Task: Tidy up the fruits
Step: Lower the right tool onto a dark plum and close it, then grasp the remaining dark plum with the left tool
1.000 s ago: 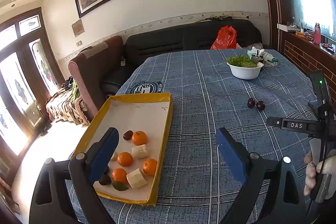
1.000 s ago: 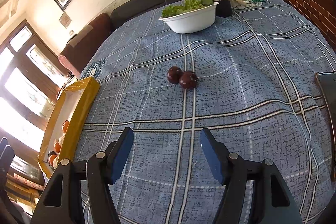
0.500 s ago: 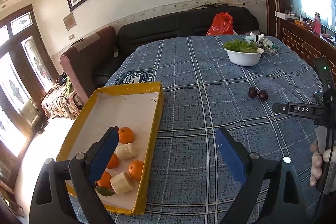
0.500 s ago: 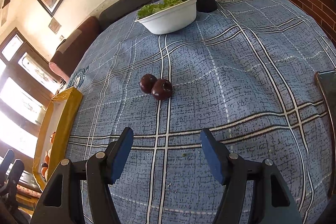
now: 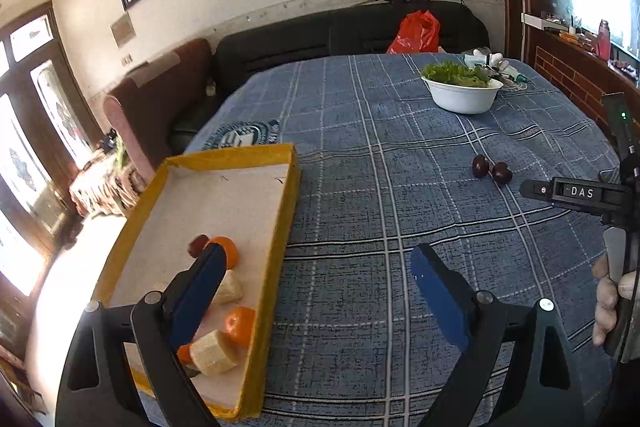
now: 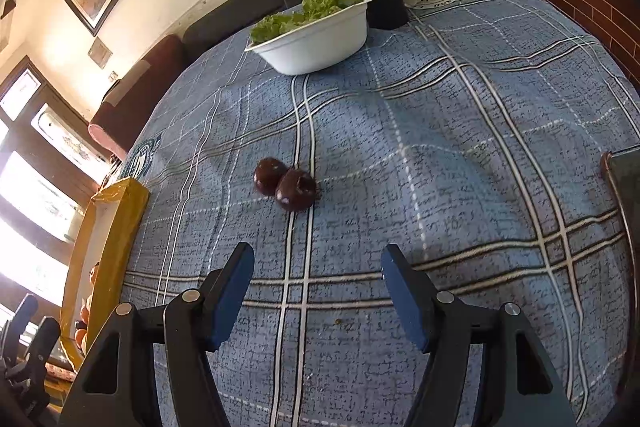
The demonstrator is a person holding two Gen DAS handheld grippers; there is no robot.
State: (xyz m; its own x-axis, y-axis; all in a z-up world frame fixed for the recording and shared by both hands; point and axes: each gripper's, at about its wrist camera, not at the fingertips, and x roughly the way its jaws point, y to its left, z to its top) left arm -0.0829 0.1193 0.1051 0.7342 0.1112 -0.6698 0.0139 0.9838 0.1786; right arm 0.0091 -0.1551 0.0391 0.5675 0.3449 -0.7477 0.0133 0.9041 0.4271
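A yellow tray (image 5: 280, 219) lies on the blue plaid cloth at the left; it holds oranges (image 5: 240, 325), banana pieces (image 5: 212, 353) and a dark plum (image 5: 198, 245). Two dark plums (image 5: 491, 169) sit together on the cloth at the right, seen close in the right wrist view as plums (image 6: 285, 183). My left gripper (image 5: 318, 291) stands open and empty, its left finger over the tray's right part. My right gripper (image 6: 316, 291) is open and empty, a short way before the two plums. The tray's edge (image 6: 116, 227) shows at left.
A white bowl of lettuce (image 5: 462, 93) stands at the far right of the table, the same bowl (image 6: 316, 35) beyond the plums. Behind it are a dark cup (image 6: 386, 9) and gloves. A dark flat object (image 6: 626, 187) lies at the right edge. Sofa beyond the table.
The right gripper has come closer to the two plums, which now look larger and nearer. The left gripper has shifted so the tray sits more to the left and lower.
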